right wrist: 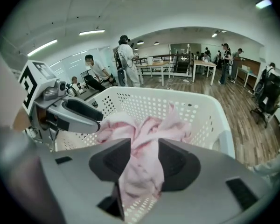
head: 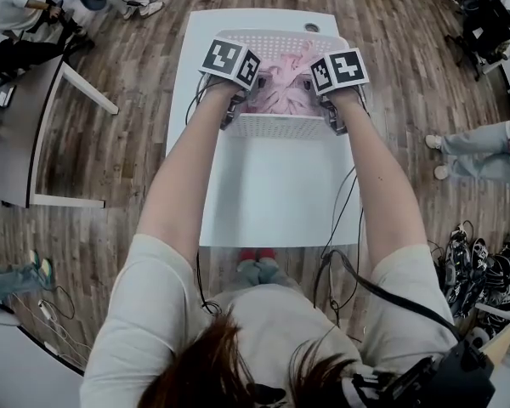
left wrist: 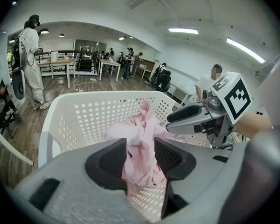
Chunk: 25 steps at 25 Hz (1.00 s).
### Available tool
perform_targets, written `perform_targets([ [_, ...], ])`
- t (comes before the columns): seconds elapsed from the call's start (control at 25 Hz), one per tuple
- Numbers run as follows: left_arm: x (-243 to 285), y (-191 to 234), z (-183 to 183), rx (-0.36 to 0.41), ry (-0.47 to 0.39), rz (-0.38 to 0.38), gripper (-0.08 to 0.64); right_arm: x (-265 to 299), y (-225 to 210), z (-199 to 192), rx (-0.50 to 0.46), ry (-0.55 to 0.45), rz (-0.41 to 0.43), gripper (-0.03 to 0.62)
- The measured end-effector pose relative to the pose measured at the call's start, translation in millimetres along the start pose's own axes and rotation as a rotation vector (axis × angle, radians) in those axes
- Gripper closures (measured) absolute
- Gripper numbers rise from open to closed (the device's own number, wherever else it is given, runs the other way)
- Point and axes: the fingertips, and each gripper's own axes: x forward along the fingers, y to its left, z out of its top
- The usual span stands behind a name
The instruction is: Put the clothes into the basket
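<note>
A white perforated basket (head: 276,127) stands on the far half of a white table (head: 272,194), with a pink garment (head: 280,92) bunched inside it. Both grippers reach over the basket's near rim. My left gripper (head: 230,111) is shut on a fold of the pink garment (left wrist: 141,141), which fills the gap between its jaws (left wrist: 140,158) above the basket (left wrist: 84,115). The right gripper (head: 333,117) stands open; the pink garment (right wrist: 144,125) hangs loosely between its jaws (right wrist: 143,164), over the basket (right wrist: 196,111). Each gripper shows in the other's view.
The table's near half lies between me and the basket. Wooden floor surrounds the table. Another table (head: 17,134) stands to the left, several people are about the room, and a heap of black gear (head: 484,270) lies at the right.
</note>
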Motion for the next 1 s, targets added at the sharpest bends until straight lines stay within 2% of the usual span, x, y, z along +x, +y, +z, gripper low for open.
perform_targets([
  [0.16, -10, 0, 6, 0.024, -0.073, 0.024, 0.37, -7, 4, 7, -0.04, -0.064, -0.034, 0.426],
  [0.28, -15, -5, 10, 0.068, -0.099, 0.041, 0.371, -17, 5, 14, -0.076, -0.127, -0.073, 0.503],
  [0.36, -19, -7, 13, 0.102, -0.125, 0.069, 0.426, -23, 4, 18, -0.099, -0.165, -0.1, 0.552],
  [0.48, -29, -5, 15, 0.141, -0.178, 0.121, 0.539, -30, 7, 22, -0.144, -0.214, -0.135, 0.58],
  [0.6, -38, -9, 16, 0.202, -0.234, 0.13, 0.551, -35, 15, 25, -0.188, -0.27, -0.138, 0.581],
  [0.72, -51, -26, 20, 0.296, -0.351, 0.127, 0.551, -52, 30, 31, -0.231, -0.377, -0.13, 0.581],
  [0.8, -69, -38, 18, 0.333, -0.456, 0.158, 0.551, -72, 47, 30, -0.253, -0.468, -0.12, 0.581],
  [0.92, -107, -60, -2, 0.319, -0.625, 0.213, 0.551, -107, 77, 13, -0.256, -0.599, -0.096, 0.581],
  [1.0, -132, -84, -27, 0.325, -0.706, 0.234, 0.551, -134, 99, -7, -0.253, -0.674, -0.083, 0.582],
])
